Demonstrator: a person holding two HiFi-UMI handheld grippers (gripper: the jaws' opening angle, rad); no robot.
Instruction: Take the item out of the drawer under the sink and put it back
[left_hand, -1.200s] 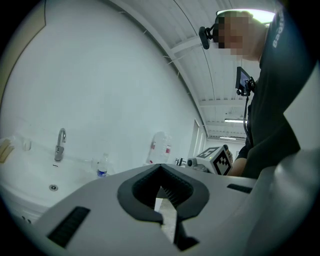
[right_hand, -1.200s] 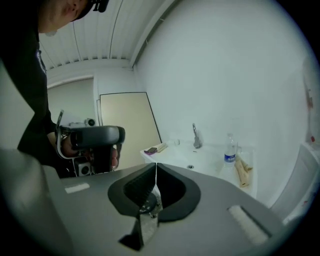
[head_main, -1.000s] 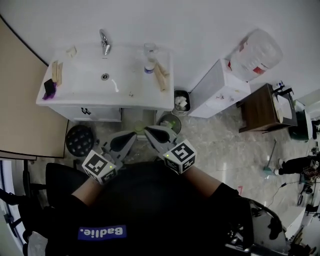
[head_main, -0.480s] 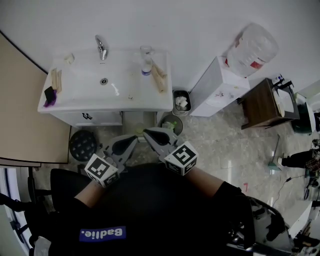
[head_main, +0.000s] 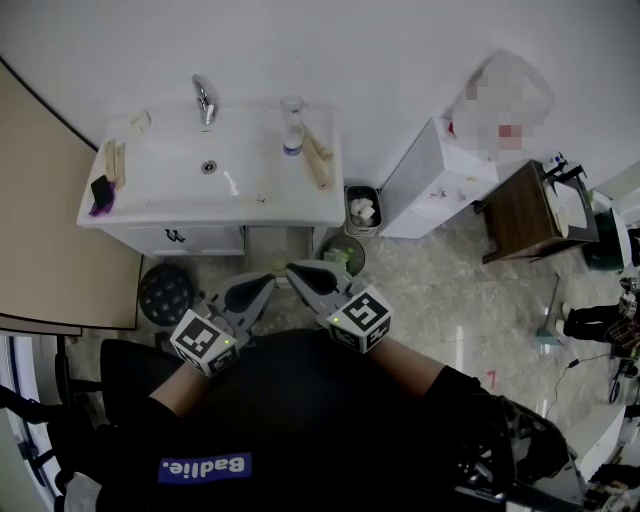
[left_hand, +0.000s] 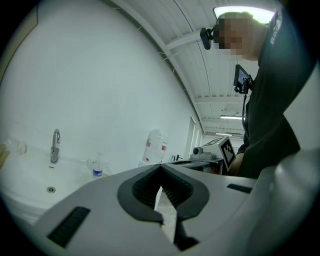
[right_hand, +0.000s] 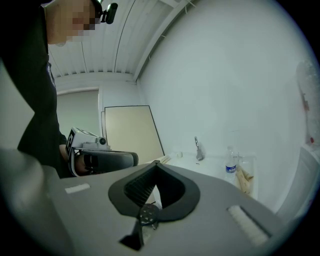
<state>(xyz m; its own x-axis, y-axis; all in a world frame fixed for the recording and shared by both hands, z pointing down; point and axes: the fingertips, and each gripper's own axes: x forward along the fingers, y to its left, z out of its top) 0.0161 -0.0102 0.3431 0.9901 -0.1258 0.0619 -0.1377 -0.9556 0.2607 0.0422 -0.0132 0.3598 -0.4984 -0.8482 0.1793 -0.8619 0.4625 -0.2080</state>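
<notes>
The white sink (head_main: 215, 165) stands against the wall, and the drawer front (head_main: 200, 238) below it is closed, with a small dark handle (head_main: 174, 236). Whatever lies inside is hidden. My left gripper (head_main: 267, 284) and right gripper (head_main: 292, 269) hover side by side over the floor in front of the sink, near the person's chest, apart from the drawer. Both are shut with nothing between the jaws. In the left gripper view the left gripper (left_hand: 160, 166) points towards the tap (left_hand: 55, 145). In the right gripper view the right gripper (right_hand: 154, 165) also faces the sink.
On the sink top stand a water bottle (head_main: 291, 135), wooden pieces (head_main: 318, 158) and a dark item (head_main: 100, 192). A black round stool (head_main: 165, 292), a green bucket (head_main: 341, 256), a small bin (head_main: 362, 208), a white cabinet (head_main: 430, 185) and a brown table (head_main: 525, 215) stand on the floor around it.
The head view has shifted a little, so the sink sits slightly higher in it. Both grippers stay shut in about the same place.
</notes>
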